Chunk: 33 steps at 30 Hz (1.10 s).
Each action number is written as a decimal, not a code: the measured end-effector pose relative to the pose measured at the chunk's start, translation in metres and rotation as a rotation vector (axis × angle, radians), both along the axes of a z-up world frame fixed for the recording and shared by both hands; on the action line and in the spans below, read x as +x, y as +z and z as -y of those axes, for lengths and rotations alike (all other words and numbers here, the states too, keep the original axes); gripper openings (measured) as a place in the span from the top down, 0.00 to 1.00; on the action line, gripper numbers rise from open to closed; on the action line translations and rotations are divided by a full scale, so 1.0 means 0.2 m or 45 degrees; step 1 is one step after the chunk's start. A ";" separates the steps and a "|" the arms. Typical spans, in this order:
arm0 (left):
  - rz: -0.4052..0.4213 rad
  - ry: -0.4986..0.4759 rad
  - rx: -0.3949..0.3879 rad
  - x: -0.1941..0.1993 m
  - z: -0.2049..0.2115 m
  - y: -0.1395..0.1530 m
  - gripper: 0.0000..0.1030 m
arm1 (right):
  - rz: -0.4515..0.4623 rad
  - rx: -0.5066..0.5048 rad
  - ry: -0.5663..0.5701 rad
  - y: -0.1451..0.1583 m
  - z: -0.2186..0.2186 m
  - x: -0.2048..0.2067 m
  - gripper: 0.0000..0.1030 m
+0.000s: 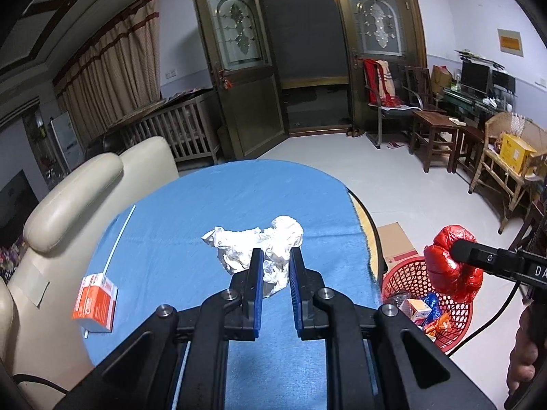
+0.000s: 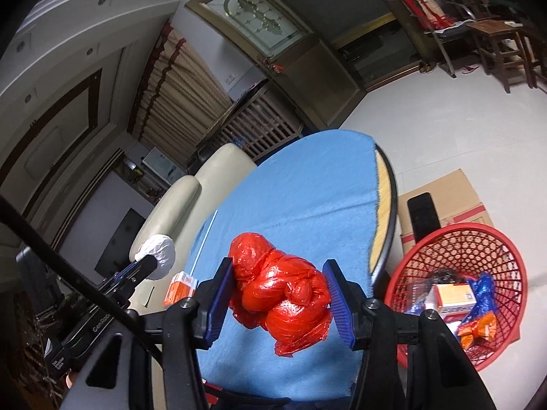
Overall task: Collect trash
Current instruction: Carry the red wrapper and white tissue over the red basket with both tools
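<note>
Trash is sitting in both tools at once. The right gripper is pinching a knotted red plastic bag between its blue pads, the bundle bulging out ahead of and below the fingertips. The left gripper is closing its fingers on a crumpled white paper wad, most of which is spreading out beyond the fingertips and to their left; from the right wrist view the wad appears raised off the blue cloth, though the left view does not make that certain.

The red basket is standing on the floor to the right of the right fingers and below them, already holding a small box and coloured wrappers. An orange carton is lying on the cloth well to the left of the left fingers, not yet collected.

Several things could be going wrong from here, in my judgement. The red bag is slick and rounded, so it may be squirming out of the pads if the grip loosens during the swing toward the basket. Released too early, it would land on the cloth or the cardboard beside the basket, not inside. The paper wad is being held only by a small part, so it could tear free or unfurl and drop. The two tools are also working close together, and crossing paths over the table edge risks a knock.
</note>
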<state>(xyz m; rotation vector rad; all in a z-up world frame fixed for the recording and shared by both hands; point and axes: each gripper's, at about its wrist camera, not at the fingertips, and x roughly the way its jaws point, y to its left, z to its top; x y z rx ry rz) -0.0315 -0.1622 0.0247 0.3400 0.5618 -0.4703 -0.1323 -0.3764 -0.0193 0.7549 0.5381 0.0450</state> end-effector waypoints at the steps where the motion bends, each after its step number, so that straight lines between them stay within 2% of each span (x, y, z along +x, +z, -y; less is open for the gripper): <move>1: 0.004 -0.009 0.006 -0.01 0.00 0.00 0.85 | 0.001 0.006 -0.008 0.00 0.02 -0.01 0.46; 15: 0.060 -0.104 0.070 -0.15 0.14 0.01 0.85 | 0.015 0.067 -0.090 -0.04 0.17 -0.18 0.46; 33: 0.087 -0.159 0.130 -0.21 0.23 0.01 0.85 | 0.000 0.125 -0.139 -0.09 0.27 -0.26 0.46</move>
